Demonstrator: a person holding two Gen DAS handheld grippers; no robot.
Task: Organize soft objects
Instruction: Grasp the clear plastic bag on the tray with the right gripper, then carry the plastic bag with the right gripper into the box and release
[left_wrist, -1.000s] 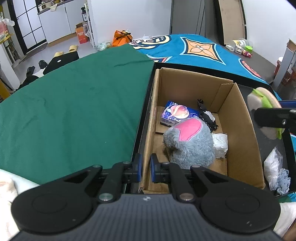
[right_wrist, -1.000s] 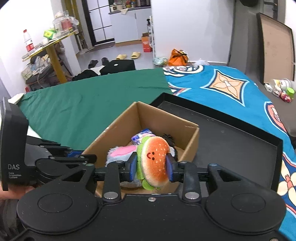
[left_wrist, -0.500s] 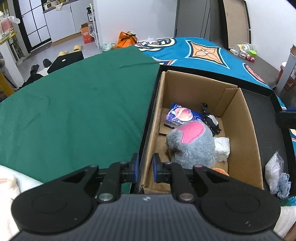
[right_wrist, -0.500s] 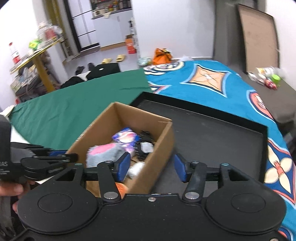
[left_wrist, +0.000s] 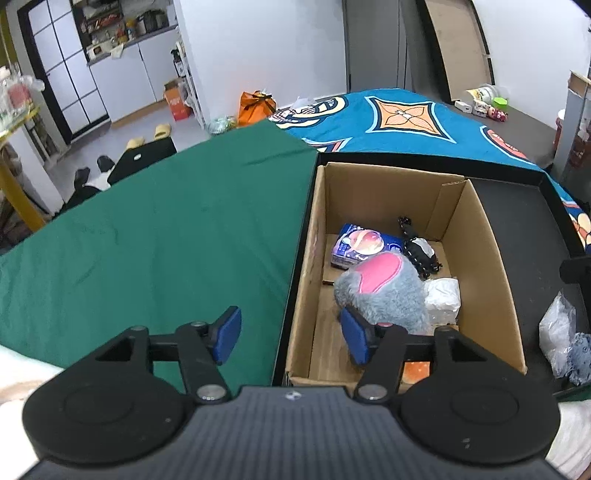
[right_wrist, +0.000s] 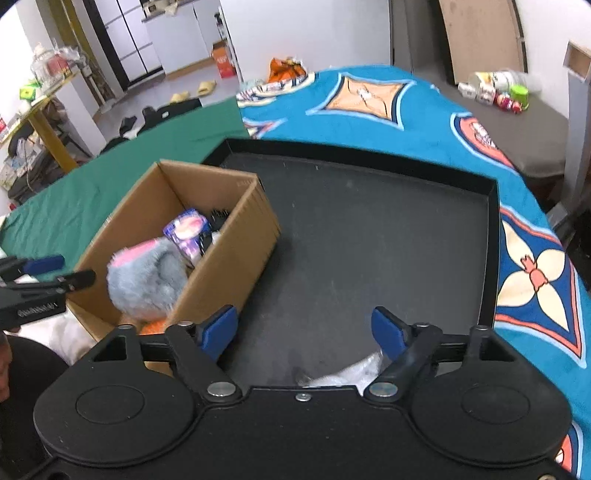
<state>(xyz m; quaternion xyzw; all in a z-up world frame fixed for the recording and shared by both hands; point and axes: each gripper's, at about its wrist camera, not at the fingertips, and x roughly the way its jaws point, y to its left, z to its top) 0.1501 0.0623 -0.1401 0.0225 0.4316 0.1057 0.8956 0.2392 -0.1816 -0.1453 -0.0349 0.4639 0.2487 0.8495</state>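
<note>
I hold the left gripper (left_wrist: 290, 334) above the near left corner of the cardboard box (left_wrist: 491, 258). Its jaws are opening and nothing is between the pads; the box's left wall and the tray's edge pass beneath the gap. The grey and pink plush (left_wrist: 384, 291) lies in the box just ahead of my right-hand pad, close against it, though I cannot tell whether they touch. Its pink patch faces up and toward the far end of the box. The plush is rounded, so I cannot give a clear long axis. An orange plush (left_wrist: 416, 369) shows as a small patch behind that same finger, at the near end of the box; its orientation is hidden.

I hold the right gripper (right_wrist: 304, 334) over the bare floor of the black tray (right_wrist: 369, 229), to the right of the box. Its jaws are opening with nothing between them. A white plastic bag (right_wrist: 351, 373) lies just below the right finger, partly covered by the gripper body. The box runs lengthwise away from both grippers, and sits at the tray's left side.
</note>
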